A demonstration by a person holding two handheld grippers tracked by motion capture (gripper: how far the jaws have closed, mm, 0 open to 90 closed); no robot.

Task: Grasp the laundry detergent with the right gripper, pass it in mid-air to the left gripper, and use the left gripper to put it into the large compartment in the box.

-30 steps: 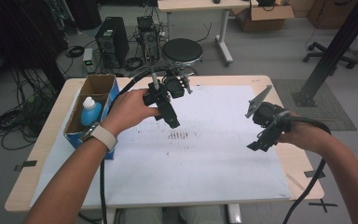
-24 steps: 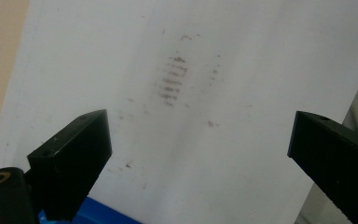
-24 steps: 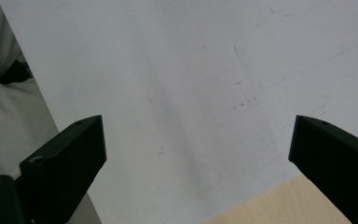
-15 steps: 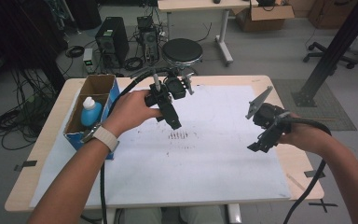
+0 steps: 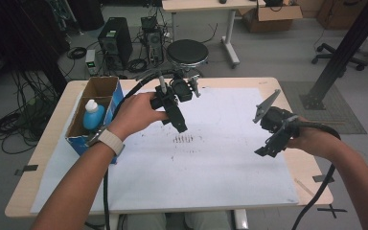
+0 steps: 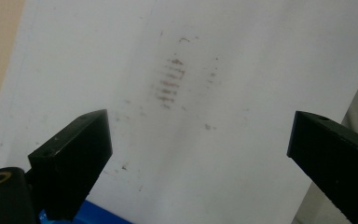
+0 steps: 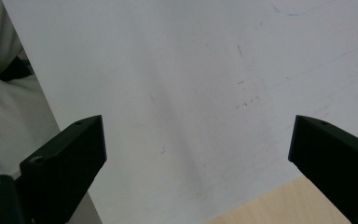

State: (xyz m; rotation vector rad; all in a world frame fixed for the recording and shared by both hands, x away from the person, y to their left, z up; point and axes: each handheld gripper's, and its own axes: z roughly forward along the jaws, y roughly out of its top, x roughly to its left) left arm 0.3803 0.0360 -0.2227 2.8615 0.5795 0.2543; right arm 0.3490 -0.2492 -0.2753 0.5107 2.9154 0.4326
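Note:
A large white sheet (image 5: 211, 158) covers the wooden table, with a patch of dark smudged strokes (image 5: 183, 139) near its middle. My left gripper (image 5: 179, 125) is held above the sheet just behind that patch, pointing down at it. Its jaws stand wide open with nothing between them, and the smudge (image 6: 170, 81) lies beyond them in the left gripper view. My right gripper (image 5: 268, 148) hovers over the sheet's right side, also open and empty. Between its jaws is bare white paper (image 7: 191, 93) with faint pen marks.
A blue-sided cardboard box (image 5: 93, 115) stands at the table's left edge with a blue bottle with a white cap (image 5: 92, 115) inside. Thick black cables trail from both grippers. A round stool (image 5: 187, 52) and computer towers stand on the floor behind the table.

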